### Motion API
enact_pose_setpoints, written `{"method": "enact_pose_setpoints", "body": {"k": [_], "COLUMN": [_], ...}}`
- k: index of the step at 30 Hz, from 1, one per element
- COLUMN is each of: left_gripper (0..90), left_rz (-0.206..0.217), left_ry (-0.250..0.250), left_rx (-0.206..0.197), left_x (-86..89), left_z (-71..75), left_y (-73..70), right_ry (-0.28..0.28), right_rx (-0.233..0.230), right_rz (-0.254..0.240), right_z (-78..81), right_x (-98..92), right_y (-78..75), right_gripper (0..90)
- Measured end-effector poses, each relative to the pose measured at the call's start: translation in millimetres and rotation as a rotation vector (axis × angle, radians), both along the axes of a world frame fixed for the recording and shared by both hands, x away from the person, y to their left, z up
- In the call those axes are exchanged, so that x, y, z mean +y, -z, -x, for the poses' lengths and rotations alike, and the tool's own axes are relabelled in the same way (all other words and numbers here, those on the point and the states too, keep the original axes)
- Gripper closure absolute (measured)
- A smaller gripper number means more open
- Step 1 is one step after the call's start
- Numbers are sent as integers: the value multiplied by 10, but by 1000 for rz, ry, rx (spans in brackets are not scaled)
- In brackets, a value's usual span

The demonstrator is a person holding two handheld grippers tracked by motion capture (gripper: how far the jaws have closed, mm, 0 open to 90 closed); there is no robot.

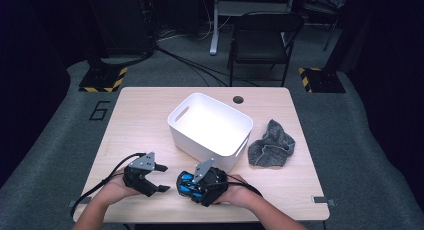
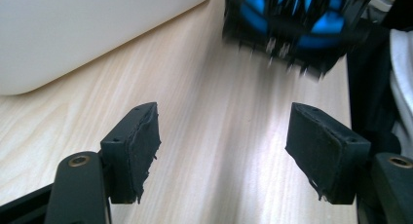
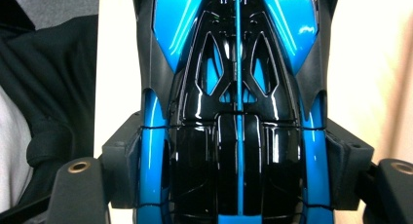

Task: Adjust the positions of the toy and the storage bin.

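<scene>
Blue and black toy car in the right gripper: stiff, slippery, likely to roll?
The toy car is probably stiff: its shell keeps its shape between the right gripper pads. It may be slippery, since its surface is glossy. If it has wheels, it would likely roll on the table; no wheels are clearly visible.

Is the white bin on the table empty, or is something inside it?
Empty, as far as shown. In the high view the bin shows only bare white inside; the toy car is outside it, in the right gripper.
</scene>
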State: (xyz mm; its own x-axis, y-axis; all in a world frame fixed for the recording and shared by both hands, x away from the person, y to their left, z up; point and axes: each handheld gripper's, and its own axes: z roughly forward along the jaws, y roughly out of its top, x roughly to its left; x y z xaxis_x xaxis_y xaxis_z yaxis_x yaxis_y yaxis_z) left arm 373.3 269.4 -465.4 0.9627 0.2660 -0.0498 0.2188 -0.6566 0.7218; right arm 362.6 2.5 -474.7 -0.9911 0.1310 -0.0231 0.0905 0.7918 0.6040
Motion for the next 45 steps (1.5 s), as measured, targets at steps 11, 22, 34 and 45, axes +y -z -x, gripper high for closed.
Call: {"method": "enact_pose_setpoints", "body": {"k": [11,22,34,45], "left_gripper": [295,317,410,473], "left_rz": [-38,-23,22,26], "left_ry": [-9,-51,-58,-58], "left_rx": [5,8,-25,-108], "left_x": [-5,37,-10,-164], "left_z": [-16,-67,-283,-700], "left_y": [85,91,-403,-905], "right_ry": [37,41,63,77], "right_rx": [-9,-28,-9,-4], "right_rz": [-2,-23,-23,-39], "right_z": [19,27,11,37], "right_x": [-62,-79,-142,-233], "right_y": [-391,-712,-525,-478], "right_gripper": [262,261,261,261]}}
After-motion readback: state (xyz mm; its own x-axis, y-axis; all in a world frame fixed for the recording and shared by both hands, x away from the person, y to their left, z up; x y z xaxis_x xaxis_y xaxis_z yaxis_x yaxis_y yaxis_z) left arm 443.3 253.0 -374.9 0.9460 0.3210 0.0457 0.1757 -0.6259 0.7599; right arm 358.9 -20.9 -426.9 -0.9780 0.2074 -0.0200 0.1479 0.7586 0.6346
